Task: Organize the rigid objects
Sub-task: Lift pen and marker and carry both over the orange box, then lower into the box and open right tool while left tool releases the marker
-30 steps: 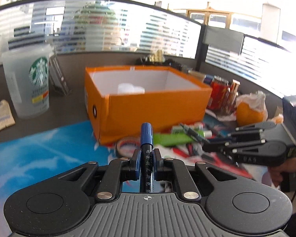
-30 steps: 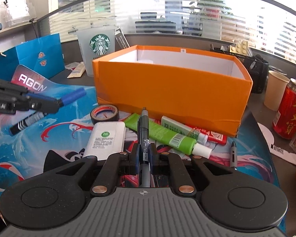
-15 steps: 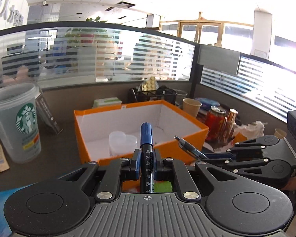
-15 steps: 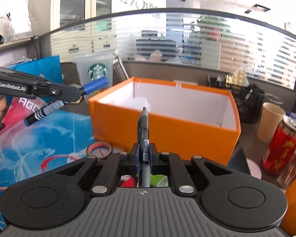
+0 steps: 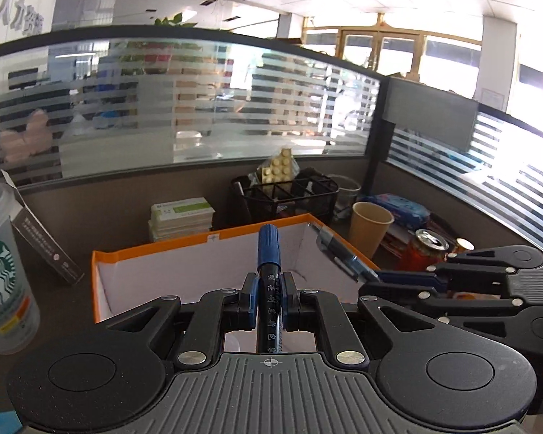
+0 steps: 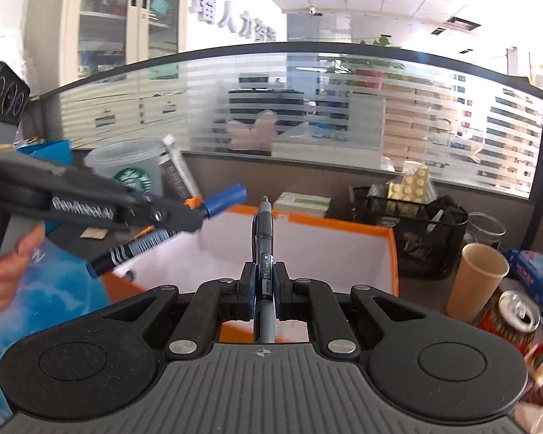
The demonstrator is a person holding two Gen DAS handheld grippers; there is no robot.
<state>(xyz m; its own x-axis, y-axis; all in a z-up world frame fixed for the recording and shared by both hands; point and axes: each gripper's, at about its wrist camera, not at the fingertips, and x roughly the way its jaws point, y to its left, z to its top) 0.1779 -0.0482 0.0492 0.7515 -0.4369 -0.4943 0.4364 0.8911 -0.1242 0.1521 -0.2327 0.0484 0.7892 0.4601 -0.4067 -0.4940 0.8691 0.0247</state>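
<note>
Starbucks cup (image 5: 3, 275) stands at far left, beside the orange box (image 5: 134, 253). My left gripper (image 5: 268, 289) is clamped on a blue-capped marker (image 5: 269, 249), held above the box's white interior. To its right, my right gripper (image 6: 263, 284) is clamped on a dark pen (image 6: 264, 231), also above the box.

Dark bench (image 5: 134, 231) in view, and it's crowded: orange box (image 5: 155, 249) sits open in the middle, Starbucks cup (image 5: 3, 282) off to its left, black mesh organiser (image 5: 289, 199) behind, paper cup (image 5: 371, 228) and red can (image 5: 425, 249) alongside (right-hand side), stacked booklets (image 5: 181, 217) at the back.
</note>
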